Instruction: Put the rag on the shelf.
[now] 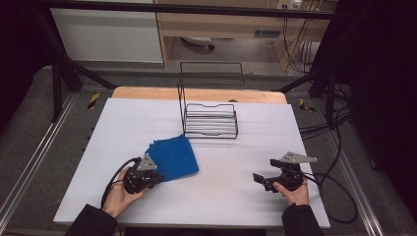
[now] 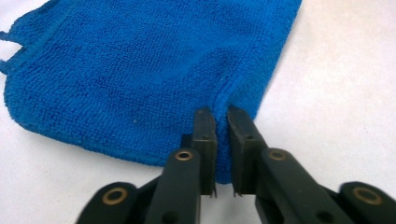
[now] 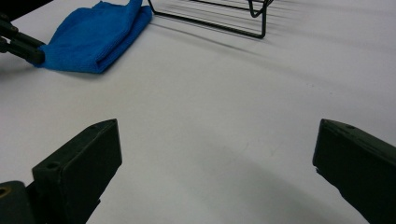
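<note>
Cloth [image 2: 140, 74] lies just ahead of my left gripper [image 2: 223, 122], jaws pinched on its near edge; my right gripper [image 3: 217, 154] waits wide open, well apart.

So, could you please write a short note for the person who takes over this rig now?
Left gripper: shut on the near corner of the folded blue cloth, which lies flat on the white table.
Right gripper: open, holds nothing, over bare table at the right.
Wire rack: empty, behind the cloth.
Done: cloth gripped.
Left: probably lift the cloth; where it goes is not clear.
</note>
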The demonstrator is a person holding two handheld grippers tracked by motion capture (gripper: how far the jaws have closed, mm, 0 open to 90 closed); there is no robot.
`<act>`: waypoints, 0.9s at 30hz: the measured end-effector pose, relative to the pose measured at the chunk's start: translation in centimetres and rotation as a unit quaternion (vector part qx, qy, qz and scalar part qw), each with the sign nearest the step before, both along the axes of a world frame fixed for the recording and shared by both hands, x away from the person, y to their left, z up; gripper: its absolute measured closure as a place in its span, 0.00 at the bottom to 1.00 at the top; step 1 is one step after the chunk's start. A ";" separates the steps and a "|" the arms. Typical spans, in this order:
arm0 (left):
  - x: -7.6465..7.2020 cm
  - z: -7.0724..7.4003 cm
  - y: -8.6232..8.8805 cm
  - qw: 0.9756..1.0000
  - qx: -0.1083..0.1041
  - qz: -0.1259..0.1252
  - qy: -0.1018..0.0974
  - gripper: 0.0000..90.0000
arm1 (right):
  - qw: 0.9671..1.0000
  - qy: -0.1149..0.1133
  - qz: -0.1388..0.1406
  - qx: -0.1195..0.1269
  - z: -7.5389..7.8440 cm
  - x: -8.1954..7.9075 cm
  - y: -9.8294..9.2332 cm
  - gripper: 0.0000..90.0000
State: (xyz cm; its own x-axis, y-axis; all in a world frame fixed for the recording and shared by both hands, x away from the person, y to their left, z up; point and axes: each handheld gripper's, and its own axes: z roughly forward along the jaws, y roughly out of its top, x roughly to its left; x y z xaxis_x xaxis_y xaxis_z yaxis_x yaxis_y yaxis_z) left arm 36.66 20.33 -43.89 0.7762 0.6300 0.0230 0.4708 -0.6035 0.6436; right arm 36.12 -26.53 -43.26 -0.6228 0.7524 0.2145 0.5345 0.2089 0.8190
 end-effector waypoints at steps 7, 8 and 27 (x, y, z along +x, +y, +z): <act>-0.1 0.6 0.0 1.000 -0.024 -0.013 0.011 0.96 | 1.000 -0.002 0.000 0.001 0.0 0.0 -0.1 0.02; -0.3 0.8 -0.1 0.999 -0.030 -0.014 0.014 0.96 | 1.000 -0.002 0.000 0.001 0.0 0.0 -0.1 0.02; -2.2 1.4 -3.3 0.993 -0.090 -0.049 0.057 0.97 | 1.000 0.004 0.000 0.000 0.0 0.0 0.0 0.02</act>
